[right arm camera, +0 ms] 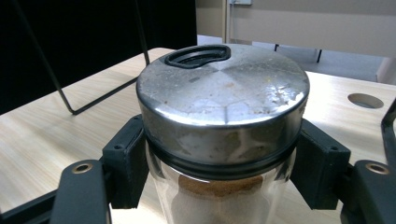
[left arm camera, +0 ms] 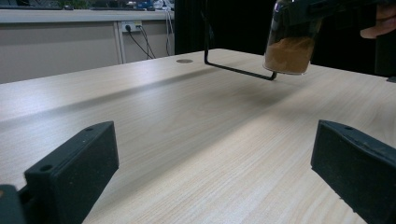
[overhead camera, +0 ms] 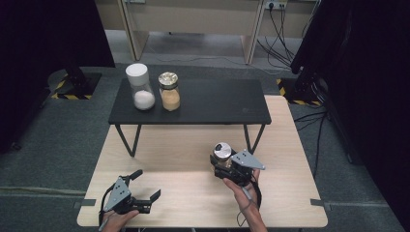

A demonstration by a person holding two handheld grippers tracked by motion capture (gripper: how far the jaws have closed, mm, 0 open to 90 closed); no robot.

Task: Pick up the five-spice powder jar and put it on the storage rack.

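Note:
My right gripper (overhead camera: 220,162) is shut on a glass jar (overhead camera: 223,152) with a dull metal lid and brown powder inside. It holds the jar upright, just off the wooden table (overhead camera: 193,198), in front of the black shelf's right legs. In the right gripper view the pads clamp the jar (right arm camera: 223,93) just under its lid, one on each side. The left gripper view shows the same jar (left arm camera: 288,51) at the upper right, with a hand behind it. My left gripper (overhead camera: 147,184) lies open near the table's front left, with bare wood between its jaws (left arm camera: 215,158).
A low black shelf (overhead camera: 217,104) on thin wire legs stands across the back of the table. On its left end stand a white-lidded jar (overhead camera: 139,87) of white powder and a gold-lidded jar (overhead camera: 169,92) of tan powder. Dark curtains flank the table.

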